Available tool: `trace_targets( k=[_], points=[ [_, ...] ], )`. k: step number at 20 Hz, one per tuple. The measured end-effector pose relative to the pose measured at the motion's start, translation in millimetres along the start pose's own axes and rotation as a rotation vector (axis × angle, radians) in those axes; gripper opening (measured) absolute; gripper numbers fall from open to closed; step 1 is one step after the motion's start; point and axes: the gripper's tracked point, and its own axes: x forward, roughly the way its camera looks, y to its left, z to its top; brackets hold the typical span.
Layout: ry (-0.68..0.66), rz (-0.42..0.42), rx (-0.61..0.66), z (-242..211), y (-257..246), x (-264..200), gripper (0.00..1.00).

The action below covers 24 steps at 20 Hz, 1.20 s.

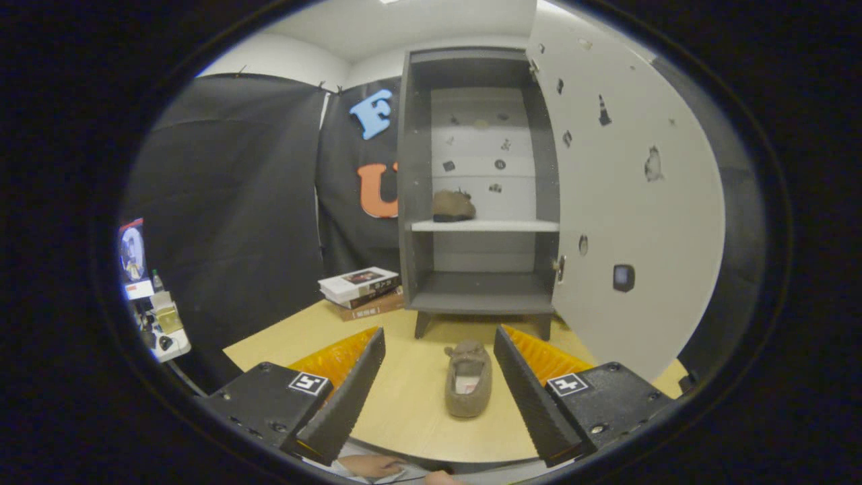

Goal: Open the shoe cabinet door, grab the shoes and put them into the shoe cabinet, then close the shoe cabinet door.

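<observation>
The grey shoe cabinet stands at the far side of the wooden table, its white door swung wide open to the right. One brown shoe rests on the cabinet's white middle shelf, at its left end. A second brown shoe lies flat on the table in front of the cabinet, toe pointing at it. My gripper is open and holds nothing. The shoe on the table lies between the two fingers, nearer the right one, and neither finger touches it.
A stack of books lies on the table left of the cabinet's feet. Beyond the table's left edge stands a small stand with a screen and a bottle. A person's hand shows at the near table edge, below the fingers.
</observation>
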Motion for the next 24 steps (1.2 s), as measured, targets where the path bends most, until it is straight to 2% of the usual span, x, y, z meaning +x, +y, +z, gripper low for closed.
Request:
trace_targets(
  k=[2,5,9,12,15,19,21,24],
  points=[
    [0.095,-0.032,0.004,-37.2,-8.1,22.6,1.00],
    [0.223,-0.024,0.021,-84.6,-8.7,44.2,1.00],
    [0.294,-0.013,0.063,-118.3,-12.4,67.6,1.00],
    [0.289,-0.016,0.049,-124.5,-12.0,86.6,0.97],
    [0.223,-0.015,-0.004,-111.7,-8.8,101.7,0.94],
    [0.162,-0.022,-0.111,-93.2,-2.5,110.3,0.84],
    [0.145,-0.055,-0.114,-84.6,-6.1,121.0,0.79],
    [0.219,-0.089,-0.058,-104.3,-2.3,166.2,0.72]
  ],
)
